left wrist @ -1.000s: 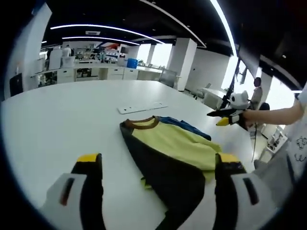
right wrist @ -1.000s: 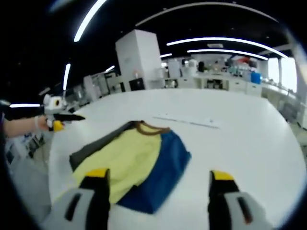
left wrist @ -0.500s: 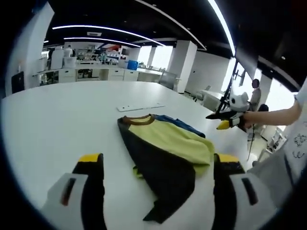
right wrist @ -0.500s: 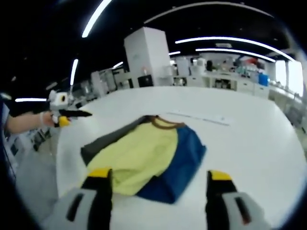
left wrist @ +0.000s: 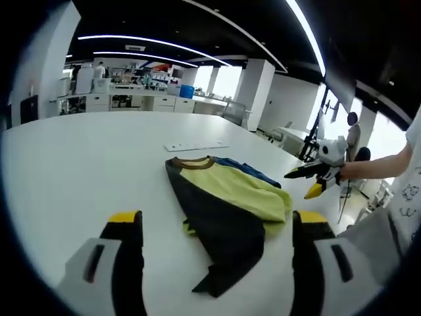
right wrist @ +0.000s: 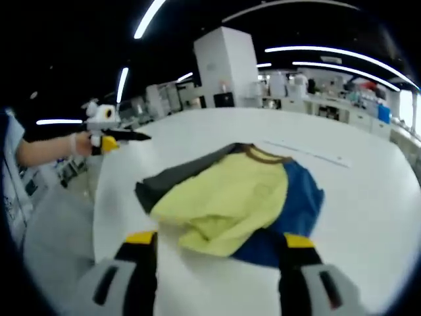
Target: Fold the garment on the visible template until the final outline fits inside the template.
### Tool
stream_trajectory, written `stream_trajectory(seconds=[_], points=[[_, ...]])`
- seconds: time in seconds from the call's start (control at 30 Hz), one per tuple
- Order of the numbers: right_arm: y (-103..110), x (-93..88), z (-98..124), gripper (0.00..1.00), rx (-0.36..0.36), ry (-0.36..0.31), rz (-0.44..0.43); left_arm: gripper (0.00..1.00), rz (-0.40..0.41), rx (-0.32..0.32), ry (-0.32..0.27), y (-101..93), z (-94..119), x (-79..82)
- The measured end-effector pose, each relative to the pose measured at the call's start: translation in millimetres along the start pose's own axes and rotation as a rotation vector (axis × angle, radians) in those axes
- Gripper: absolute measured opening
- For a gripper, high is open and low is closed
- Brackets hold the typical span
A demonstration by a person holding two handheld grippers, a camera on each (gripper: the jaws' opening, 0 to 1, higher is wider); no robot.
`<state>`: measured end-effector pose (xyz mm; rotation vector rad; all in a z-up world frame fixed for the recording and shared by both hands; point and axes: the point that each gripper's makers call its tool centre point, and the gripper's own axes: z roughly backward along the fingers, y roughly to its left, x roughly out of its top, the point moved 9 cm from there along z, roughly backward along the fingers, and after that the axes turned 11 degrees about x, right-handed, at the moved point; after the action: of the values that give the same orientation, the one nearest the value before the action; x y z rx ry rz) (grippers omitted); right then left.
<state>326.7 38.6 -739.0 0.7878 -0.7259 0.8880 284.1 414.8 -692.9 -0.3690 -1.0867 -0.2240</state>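
White tabletop spreads wide and bare around the folded garment at centre frame. Left gripper hangs released before its dark hem; right gripper, jaws parted, seems just short of its yellow edge.
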Motion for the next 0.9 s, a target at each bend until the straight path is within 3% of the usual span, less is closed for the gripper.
stream_trajectory(seconds=[0.27, 0.43, 0.8, 0.9], points=[[4, -9.0, -15, 0.70, 0.025, 0.028, -0.011, 0.91, -0.018, -0.005, 0.008, -3.5, 7, -3.3], [4, -11.8, -21, 0.62, 0.025, 0.049, -0.006, 0.91, -0.009, -0.007, -0.002, -7.3, 13, -4.6], [2, -17.8, -36, 0.25, 0.031, 0.111, 0.025, 0.90, 0.026, 0.014, -0.014, -7.4, 24, -12.7], [3, -11.9, -37, 0.05, 0.027, 0.125, 0.027, 0.89, 0.035, 0.022, -0.015, -2.9, 26, -15.1]])
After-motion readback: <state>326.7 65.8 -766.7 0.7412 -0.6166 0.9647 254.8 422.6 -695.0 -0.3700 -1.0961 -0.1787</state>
